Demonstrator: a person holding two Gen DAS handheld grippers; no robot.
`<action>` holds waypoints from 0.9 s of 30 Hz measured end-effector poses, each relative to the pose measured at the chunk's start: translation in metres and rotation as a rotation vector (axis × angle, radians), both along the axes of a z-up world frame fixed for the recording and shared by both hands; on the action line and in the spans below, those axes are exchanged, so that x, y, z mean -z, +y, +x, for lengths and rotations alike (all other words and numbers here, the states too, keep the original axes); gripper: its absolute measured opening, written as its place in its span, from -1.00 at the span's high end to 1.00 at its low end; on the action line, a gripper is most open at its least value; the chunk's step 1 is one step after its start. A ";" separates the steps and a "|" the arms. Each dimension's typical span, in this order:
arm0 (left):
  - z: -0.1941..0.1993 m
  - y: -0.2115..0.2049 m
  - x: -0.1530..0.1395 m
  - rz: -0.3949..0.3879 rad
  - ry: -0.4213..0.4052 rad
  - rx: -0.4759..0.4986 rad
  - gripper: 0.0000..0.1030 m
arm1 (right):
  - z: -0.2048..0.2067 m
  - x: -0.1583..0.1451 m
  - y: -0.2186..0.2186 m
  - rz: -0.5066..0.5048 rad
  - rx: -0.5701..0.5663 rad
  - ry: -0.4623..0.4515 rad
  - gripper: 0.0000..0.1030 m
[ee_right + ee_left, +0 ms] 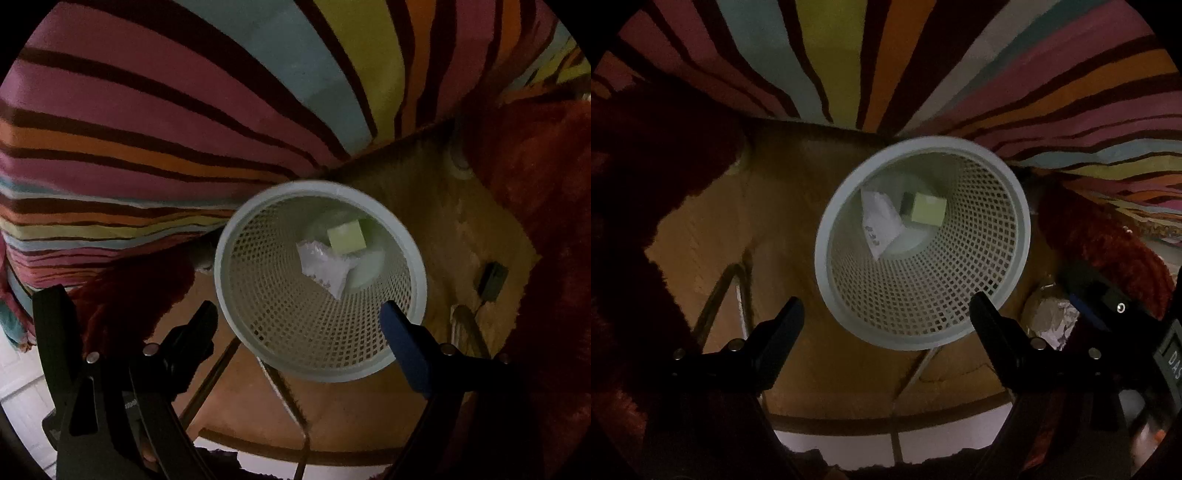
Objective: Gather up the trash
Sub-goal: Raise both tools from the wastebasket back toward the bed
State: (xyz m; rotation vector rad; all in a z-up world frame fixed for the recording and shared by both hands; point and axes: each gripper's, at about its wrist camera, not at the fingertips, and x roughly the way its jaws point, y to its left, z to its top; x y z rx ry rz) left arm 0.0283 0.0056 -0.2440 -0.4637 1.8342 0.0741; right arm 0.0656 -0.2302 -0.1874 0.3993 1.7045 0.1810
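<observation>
Left gripper [886,314]: fingers [783,332] spread wide, nothing between them, hanging above the near rim of the basket [1019,206]. Right gripper [299,321]: same, fingers [402,350] wide and empty, blue pad on the right-hand one, its tip overlapping the basket [417,273] rim in view; contact can't be judged.

Basket is a pale mesh wastebasket, upright, seen from almost straight above. Trash in the bottom: a crumpled white wrapper [877,221] with dark print, and a pale yellow-green box [929,208] just beside it, touching or nearly so. Right wrist view shows the same pair, wrapper [325,271] and box [347,238].

Basket stands on a tan glass surface [783,206] with metal frame bars under it. A crumpled foil piece [1049,317] lies on the surface just right of the basket, outside it. Dark red fuzzy fabric [646,166] flanks both sides; striped multicolour bedcover [129,129] behind.
</observation>
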 end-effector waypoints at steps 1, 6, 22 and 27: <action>0.000 0.001 -0.004 0.004 -0.012 -0.002 -0.71 | 0.000 -0.002 -0.001 0.000 0.002 -0.009 -0.65; 0.000 0.005 -0.022 0.011 -0.066 -0.011 -0.71 | -0.001 -0.015 -0.005 -0.007 0.008 -0.056 -0.65; 0.001 0.003 -0.128 0.159 -0.454 0.111 -0.71 | -0.002 -0.109 0.004 -0.108 -0.134 -0.466 -0.65; 0.005 -0.002 -0.166 0.215 -0.618 0.128 -0.71 | 0.002 -0.143 0.000 -0.114 -0.124 -0.630 -0.65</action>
